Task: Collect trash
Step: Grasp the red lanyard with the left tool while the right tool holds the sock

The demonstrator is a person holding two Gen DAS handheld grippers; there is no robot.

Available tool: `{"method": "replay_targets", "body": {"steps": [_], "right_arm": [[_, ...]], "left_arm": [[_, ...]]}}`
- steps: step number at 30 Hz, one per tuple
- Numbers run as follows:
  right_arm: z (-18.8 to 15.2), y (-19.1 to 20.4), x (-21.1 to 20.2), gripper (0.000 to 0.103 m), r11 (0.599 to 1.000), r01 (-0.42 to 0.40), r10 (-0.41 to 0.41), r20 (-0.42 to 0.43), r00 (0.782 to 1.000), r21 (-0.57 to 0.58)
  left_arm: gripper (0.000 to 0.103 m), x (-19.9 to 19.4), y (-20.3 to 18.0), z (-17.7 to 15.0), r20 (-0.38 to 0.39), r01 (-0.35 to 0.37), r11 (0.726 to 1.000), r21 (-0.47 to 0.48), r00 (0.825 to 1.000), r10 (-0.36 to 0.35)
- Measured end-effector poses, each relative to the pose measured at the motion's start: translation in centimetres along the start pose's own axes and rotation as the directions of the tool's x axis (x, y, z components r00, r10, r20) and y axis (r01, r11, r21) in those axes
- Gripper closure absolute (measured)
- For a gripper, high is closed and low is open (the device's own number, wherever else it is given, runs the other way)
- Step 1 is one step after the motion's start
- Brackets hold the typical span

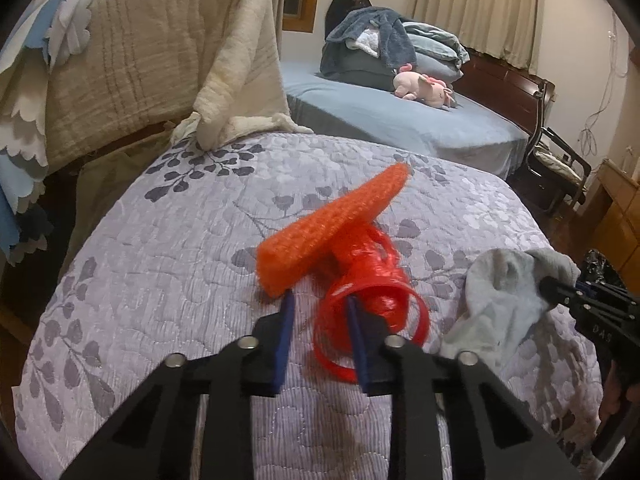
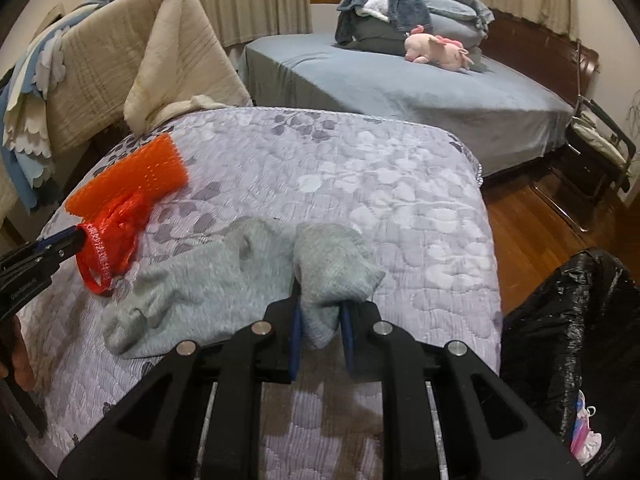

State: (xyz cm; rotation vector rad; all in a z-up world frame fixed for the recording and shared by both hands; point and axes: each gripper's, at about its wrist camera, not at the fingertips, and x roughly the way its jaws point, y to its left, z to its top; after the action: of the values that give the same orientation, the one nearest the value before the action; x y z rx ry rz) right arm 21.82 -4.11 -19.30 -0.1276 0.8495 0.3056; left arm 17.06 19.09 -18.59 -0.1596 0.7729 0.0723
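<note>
While the quilted bed (image 2: 360, 168) with its grey leaf pattern fills most of both views, its far edge meets a second bed (image 2: 400, 84) in blue sheets, and its right edge drops to bare wooden floor (image 2: 532, 232), the widest open room around. On the left a beige blanket (image 1: 160, 52) hangs over a frame and its corner spills onto the quilt, closing that side. A black trash bag (image 2: 560, 320) stands on the floor just beside the bed's right corner, with some pale litter showing low beside it. Piled bedding (image 1: 376, 44) and a pink plush toy (image 1: 424, 88) lie on the far bed, well apart from the work. The grey cloth (image 2: 224, 280) lies rumpled near the quilt's front right, and the right tool (image 2: 320, 316) is clenched on a raised fold of it, the blue pads pressing both sides. Just to the cloth's left lies the orange net bag (image 1: 340, 220) with its red plastic loops (image 1: 372, 300); the left tool (image 1: 320, 312) has its narrowed jaws around those loops, one finger threaded through a ring, though whether the pads truly pinch the plastic cannot be told. White writing runs along the red band, too small to read.
</note>
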Motion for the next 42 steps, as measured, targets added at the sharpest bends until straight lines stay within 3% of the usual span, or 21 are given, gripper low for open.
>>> {"method": "replay_targets", "body": {"steps": [2,8,29,42], "right_arm": [[0.1,0.0,-0.2,0.087,1.0,0.0,0.0,0.005,1.0,-0.001],[0.4,0.2,-0.9,0.087,1.0,-0.007,0.007,0.014,1.0,-0.001],[2.1,-0.6,-6.1,0.087,0.999,-0.037,0.033,0.113,0.993,0.035],[2.8,-1.9,-10.7,0.087,0.997,-0.045,0.032,0.191,0.981,0.063]], "left_arm": [[0.09,0.0,-0.2,0.0,0.002,0.002,1.0,0.007,1.0,-0.003],[0.098,-0.7,-0.6,0.2,0.016,0.021,1.0,0.014,1.0,-0.021],[0.099,-3.7,-3.4,2.1,0.064,0.024,0.999,0.045,0.998,-0.026],[0.099,-6.2,-6.1,3.7,0.106,0.058,0.995,0.077,0.992,-0.066]]}}
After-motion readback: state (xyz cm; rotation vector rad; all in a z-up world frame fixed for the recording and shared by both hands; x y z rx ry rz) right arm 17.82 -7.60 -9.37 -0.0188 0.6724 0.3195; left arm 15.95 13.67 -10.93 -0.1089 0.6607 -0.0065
